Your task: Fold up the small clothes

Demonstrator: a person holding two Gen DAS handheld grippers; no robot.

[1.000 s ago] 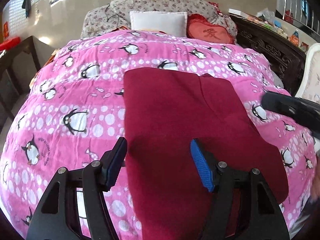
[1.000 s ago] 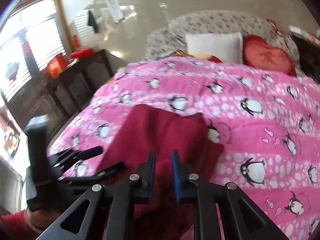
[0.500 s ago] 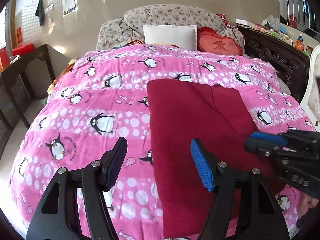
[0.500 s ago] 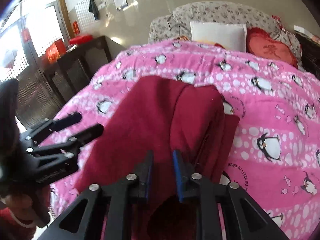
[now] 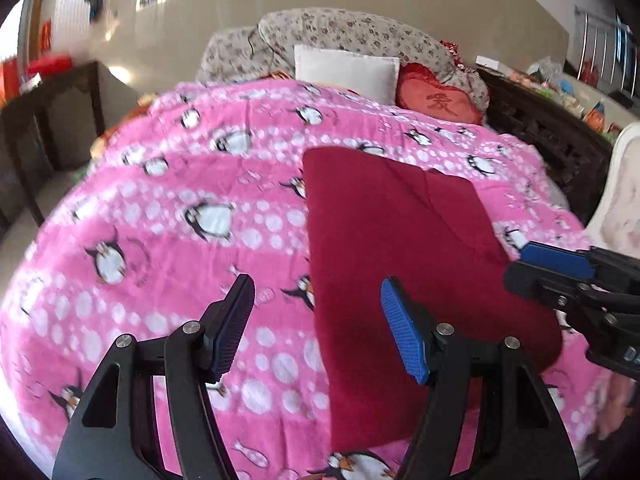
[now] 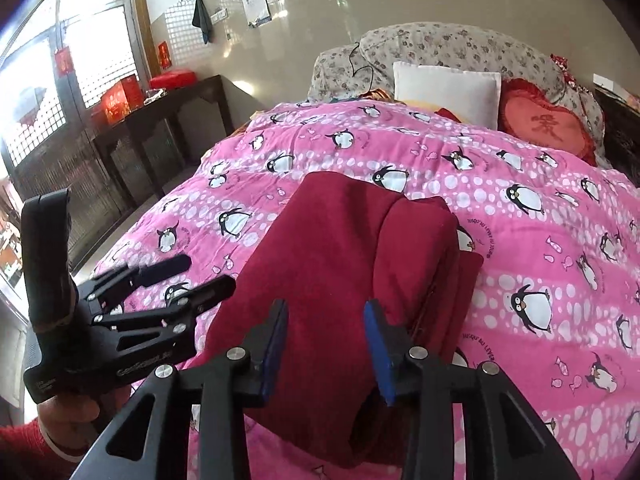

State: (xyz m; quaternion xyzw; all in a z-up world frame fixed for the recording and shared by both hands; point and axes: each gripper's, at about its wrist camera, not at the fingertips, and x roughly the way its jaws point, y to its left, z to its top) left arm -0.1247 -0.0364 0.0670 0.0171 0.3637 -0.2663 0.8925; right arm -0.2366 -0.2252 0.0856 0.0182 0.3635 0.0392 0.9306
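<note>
Garment [image 5: 404, 240]: dark red, folded, lying flat on the pink penguin quilt [image 5: 168, 208] of the bed; layered edges show on its right side in the right wrist view [image 6: 352, 264].
Left claw [image 5: 318, 326]: wide apart, empty, hovering over the garment's left edge.
Right claw [image 6: 326, 346]: parted, gripping nothing, above the garment's near end.
Beyond the garment: white pillow [image 6: 446, 90], red heart cushion [image 6: 546, 126].
Left of the garment: dark bench [image 6: 160, 120].

You see a plain dark red garment [image 5: 400, 240] lying on a pink quilt [image 5: 180, 200] printed with white dots and black-and-white penguins. Beyond the quilt sit a white pillow [image 6: 446, 90], a red heart cushion [image 6: 544, 128] and grey floral bedding [image 6: 452, 44].
</note>
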